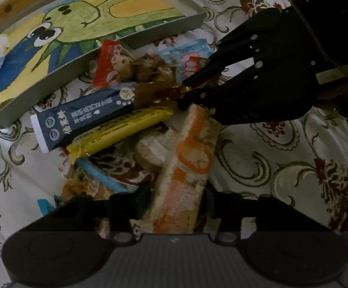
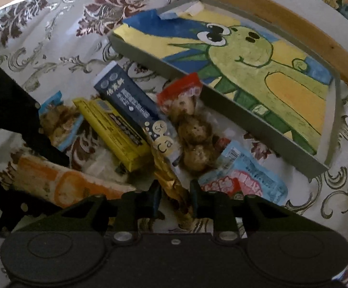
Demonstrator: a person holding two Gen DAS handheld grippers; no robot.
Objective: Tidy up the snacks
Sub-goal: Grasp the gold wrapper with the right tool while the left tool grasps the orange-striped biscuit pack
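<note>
A pile of snacks lies on a floral tablecloth beside a grey tray [image 1: 150,40] with a green cartoon drawing inside. My left gripper [image 1: 176,201] is shut on an orange-and-white cracker pack [image 1: 188,158]. My right gripper [image 2: 175,194] is shut on a gold foil bar [image 2: 171,180]; it shows in the left wrist view [image 1: 186,93] holding the gold bar [image 1: 159,92]. Around lie a navy stick pack [image 1: 82,117], a yellow bar [image 1: 121,129], a red-ended pack of brown balls [image 1: 130,64] and a light blue pouch [image 2: 246,180].
The tray [image 2: 246,129] lies empty at the table's far side, near a wooden edge [image 2: 294,21]. A blue-wrapped snack [image 2: 61,124] lies at the pile's left. Bare tablecloth [image 1: 282,163] spreads right of the pile in the left wrist view.
</note>
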